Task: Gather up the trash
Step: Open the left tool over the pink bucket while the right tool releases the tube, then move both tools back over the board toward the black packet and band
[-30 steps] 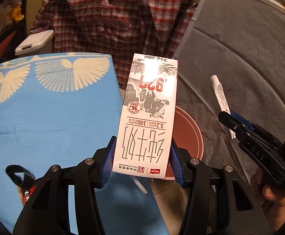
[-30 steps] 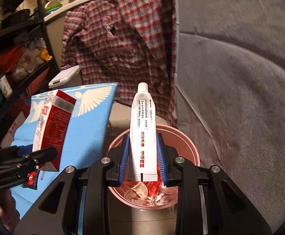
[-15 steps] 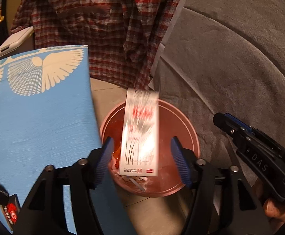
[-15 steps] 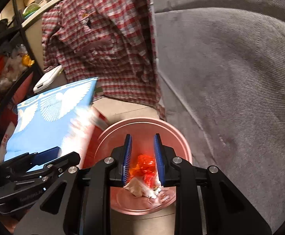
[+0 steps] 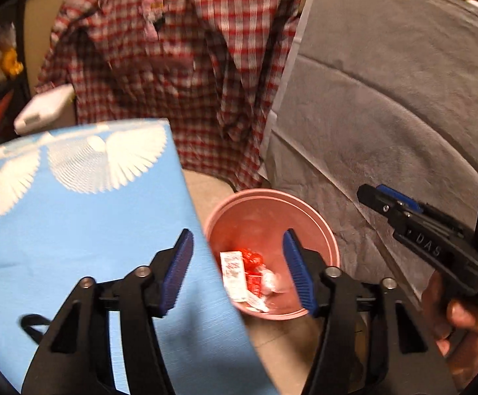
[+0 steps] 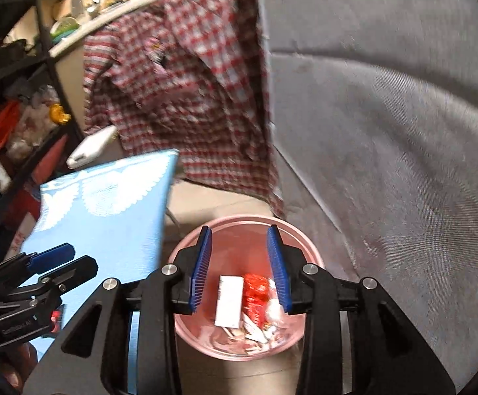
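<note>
The left gripper (image 5: pixel 239 270) hangs spread and empty above the floor, its two blue pads (image 5: pixel 178 273) wide apart, one over the blue cloth (image 5: pixel 74 230) and one over the bin (image 5: pixel 324 230); the right gripper (image 6: pixel 240 268) is likewise spread with nothing between its pads (image 6: pixel 278 270), poised directly over the same bin (image 6: pixel 179 326). One pink round bin stands on the tan floor, at 5 o'clock from the cloth's corner in the left view; inside it lies the trash: one white carton (image 6: pixel 228 301) on its side, one crumpled red wrapper (image 6: pixel 255 296) just beside it at 3 o'clock, and a heap of small white scraps (image 6: pixel 258 332) at the carton's 5 o'clock, too blurred to count. In the left view the carton (image 5: pixel 234 275) sits at 9 o'clock within the bin, the red wrapper (image 5: pixel 252 258) touching it. One plaid shirt (image 5: pixel 179 49) drapes at 12 o'clock; one grey sofa (image 5: pixel 387 115) fills 2 o'clock; one white box (image 5: pixel 43 110) rests at 10 o'clock. The right gripper (image 5: pixel 387 200) shows at 3 o'clock in the left view; the left one (image 6: pixel 71 260) at 8 o'clock in the right view.
</note>
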Tool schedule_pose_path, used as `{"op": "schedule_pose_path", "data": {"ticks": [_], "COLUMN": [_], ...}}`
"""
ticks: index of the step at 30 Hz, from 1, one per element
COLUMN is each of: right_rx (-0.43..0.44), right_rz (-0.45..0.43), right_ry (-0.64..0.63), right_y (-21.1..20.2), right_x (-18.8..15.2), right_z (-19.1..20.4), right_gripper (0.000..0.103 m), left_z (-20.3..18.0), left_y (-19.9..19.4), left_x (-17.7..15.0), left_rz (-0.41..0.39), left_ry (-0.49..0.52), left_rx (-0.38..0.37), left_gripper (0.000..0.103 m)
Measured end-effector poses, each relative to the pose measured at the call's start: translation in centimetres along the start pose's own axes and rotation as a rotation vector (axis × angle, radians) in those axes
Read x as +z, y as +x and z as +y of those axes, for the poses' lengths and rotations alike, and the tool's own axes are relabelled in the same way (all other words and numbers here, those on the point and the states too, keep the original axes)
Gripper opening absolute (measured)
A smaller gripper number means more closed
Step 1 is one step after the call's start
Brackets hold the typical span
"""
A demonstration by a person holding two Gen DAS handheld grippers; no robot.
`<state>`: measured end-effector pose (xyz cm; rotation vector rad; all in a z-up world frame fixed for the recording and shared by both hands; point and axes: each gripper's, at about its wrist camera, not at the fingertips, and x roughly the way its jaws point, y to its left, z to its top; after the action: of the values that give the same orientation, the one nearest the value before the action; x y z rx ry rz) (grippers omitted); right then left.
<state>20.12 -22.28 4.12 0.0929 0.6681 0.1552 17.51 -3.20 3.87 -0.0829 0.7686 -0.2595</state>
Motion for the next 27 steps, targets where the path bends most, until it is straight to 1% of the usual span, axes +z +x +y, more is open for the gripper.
{"op": "schedule_pose_path", "data": {"ticks": [3,5,6,8,11,13,14,16,18,19,20,21,23,24,27], "right_rx": [0.034,0.052,0.070,0.115,0.140,0.187,0.199,0.225,0.262,0.279,0.298,0.314,0.340,0.353,0.378], "right_rz": [-0.054,-0.080,-0.088,-0.094,-0.114,-0.095,-0.089,-0.075,-0.049,-0.033,-0.016,0.000,0.026,0.041,0.082], "right_ry": [-0.036,-0.060,-0.068,-0.080,-0.096,-0.094,-0.096,-0.115,-0.139,-0.147,-0.155,-0.163,-0.177,-0.188,-0.209], "right_y": [-1.7,-2.5,-2.9,-3.4,-4.3,-4.4,-4.4,-4.3,-4.1,-3.9,-3.7,-3.5,-3.2,-2.9,-2.1], "right_x": [-0.1,-0.3,-0.4,-0.5,-0.9,-1.4,-1.7,-2.5,-3.6,-4.1,-4.5,-5.0,-5.9,-6.4,-7.7], "right_z": [2.5,4.0,4.8,6.2,8.5,10.1,10.6,12.2,14.1,14.9,15.6,16.2,17.2,17.9,19.0], "right_gripper": [0.036,0.036,0.036,0.035,0.035,0.033,0.033,0.028,0.021,0.019,0.014,0.012,0.011,0.011,0.011], "left_z": [1.4,2.5,3.6,5.3,8.7,10.9,11.7,13.3,14.5,15.1,15.8,16.6,18.0,18.8,20.3], "left_y": [-3.2,-5.0,-6.5,-8.5,-11.8,-13.9,-14.6,-16.1,-17.1,-17.3,-17.5,-17.5,-16.9,-16.4,-16.0], "left_x": [-0.3,-0.5,-0.8,-1.2,-1.5,-1.3,-1.2,-1.4,-2.0,-2.3,-2.8,-3.4,-4.5,-5.1,-5.7], "left_rz": [-0.050,-0.070,-0.089,-0.101,-0.107,-0.118,-0.121,-0.131,-0.137,-0.141,-0.147,-0.157,-0.152,-0.129,-0.111], "left_ry": [0.025,0.026,0.025,0.021,0.008,0.000,0.004,0.018,0.016,0.011,-0.001,-0.024,-0.078,-0.104,-0.145], "left_rx": [0.025,0.030,0.041,0.056,0.098,0.134,0.152,0.195,0.211,0.215,0.219,0.216,0.202,0.196,0.184], "left_gripper": [0.052,0.052,0.052,0.051,0.045,0.040,0.035,0.032,0.030,0.029,0.028,0.028,0.027,0.023,0.023]}}
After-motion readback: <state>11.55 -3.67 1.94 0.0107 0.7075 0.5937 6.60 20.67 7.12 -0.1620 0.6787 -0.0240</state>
